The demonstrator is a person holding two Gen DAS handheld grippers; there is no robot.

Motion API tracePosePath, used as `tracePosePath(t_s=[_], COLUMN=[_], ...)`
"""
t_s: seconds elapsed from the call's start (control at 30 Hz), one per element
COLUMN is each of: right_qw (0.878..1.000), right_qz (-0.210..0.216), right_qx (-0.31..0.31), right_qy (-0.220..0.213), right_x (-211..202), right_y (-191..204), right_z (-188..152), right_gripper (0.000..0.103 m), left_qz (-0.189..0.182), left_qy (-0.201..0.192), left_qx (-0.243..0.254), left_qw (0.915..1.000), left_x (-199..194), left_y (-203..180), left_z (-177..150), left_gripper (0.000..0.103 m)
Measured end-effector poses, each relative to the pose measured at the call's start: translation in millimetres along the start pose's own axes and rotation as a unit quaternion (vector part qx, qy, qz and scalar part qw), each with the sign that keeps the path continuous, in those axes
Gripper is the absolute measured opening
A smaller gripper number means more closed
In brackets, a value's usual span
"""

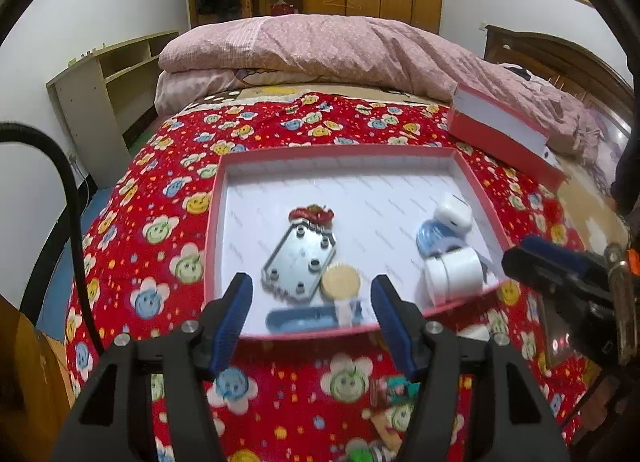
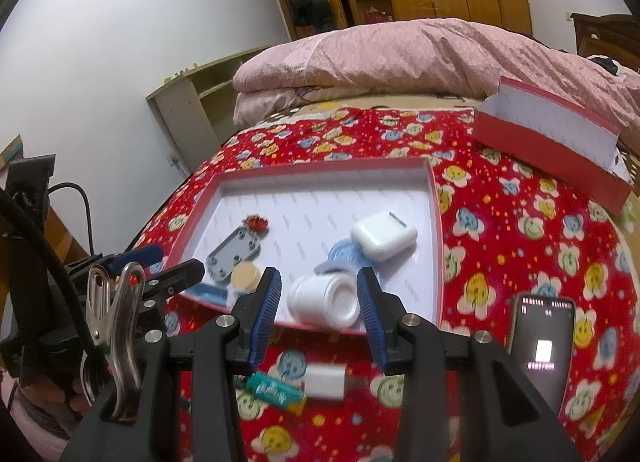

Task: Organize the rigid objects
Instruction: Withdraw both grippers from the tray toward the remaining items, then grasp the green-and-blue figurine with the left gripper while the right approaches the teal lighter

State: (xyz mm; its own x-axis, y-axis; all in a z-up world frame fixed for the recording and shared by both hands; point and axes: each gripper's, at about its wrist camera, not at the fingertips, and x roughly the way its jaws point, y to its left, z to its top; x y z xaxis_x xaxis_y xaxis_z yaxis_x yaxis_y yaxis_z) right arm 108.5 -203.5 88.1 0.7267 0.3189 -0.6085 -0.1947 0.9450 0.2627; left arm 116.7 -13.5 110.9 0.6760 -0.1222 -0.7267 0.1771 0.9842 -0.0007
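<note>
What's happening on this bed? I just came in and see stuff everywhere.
A person is sorting small items into a red shallow box with a hand-held gripper in each hand. Inside already: a white earbud case, white jar, metal plate and gold disc. The left hand-held gripper and right hand-held gripper are both open and empty. A phone lies outside.

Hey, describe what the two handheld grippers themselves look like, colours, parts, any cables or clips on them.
Both are black plastic frames with silver screws. The left gripper and the right gripper each carry two fingers faced with ribbed blue pads. A thick black cable loops beside the left one. A shiny metal clip is attached at the right one's left side.
</note>
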Motion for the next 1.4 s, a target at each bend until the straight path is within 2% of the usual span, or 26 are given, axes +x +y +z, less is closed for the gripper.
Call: tracePosePath(t_s=[0.4,0.63,1.0,1.4], right_qw=[1.000,0.999,0.997,0.995], right_qz=[-0.002,0.000,-0.006,-0.012], right_qx=[-0.013,-0.027,-0.033,-0.039], right_qy=[0.017,0.038,0.069,0.093], right_x=[-17.4,-17.8,-16.2,-17.6], right_y=[13.4,21.0,21.5,19.2], right_z=[-29.0,-49.4,-77.7,-102.7], right_gripper=[0.041,0.041,0.041,0.041], left_qz=[-0.005,-0.008,-0.034,-0.053], left_qy=[0.013,0.040,0.075,0.087], left_qx=[-0.006,-0.011,-0.004,0.013], left_qw=[0.9999,0.9991,0.9966,0.9948], left_x=[-17.9,-15.9,-16.8,-16.0], left_y=[2.8,6.6,2.1,-10.6], left_z=[-30.8,-57.3,-92.0,-110.9], left_gripper=[0.065,0.065,0.065,0.065])
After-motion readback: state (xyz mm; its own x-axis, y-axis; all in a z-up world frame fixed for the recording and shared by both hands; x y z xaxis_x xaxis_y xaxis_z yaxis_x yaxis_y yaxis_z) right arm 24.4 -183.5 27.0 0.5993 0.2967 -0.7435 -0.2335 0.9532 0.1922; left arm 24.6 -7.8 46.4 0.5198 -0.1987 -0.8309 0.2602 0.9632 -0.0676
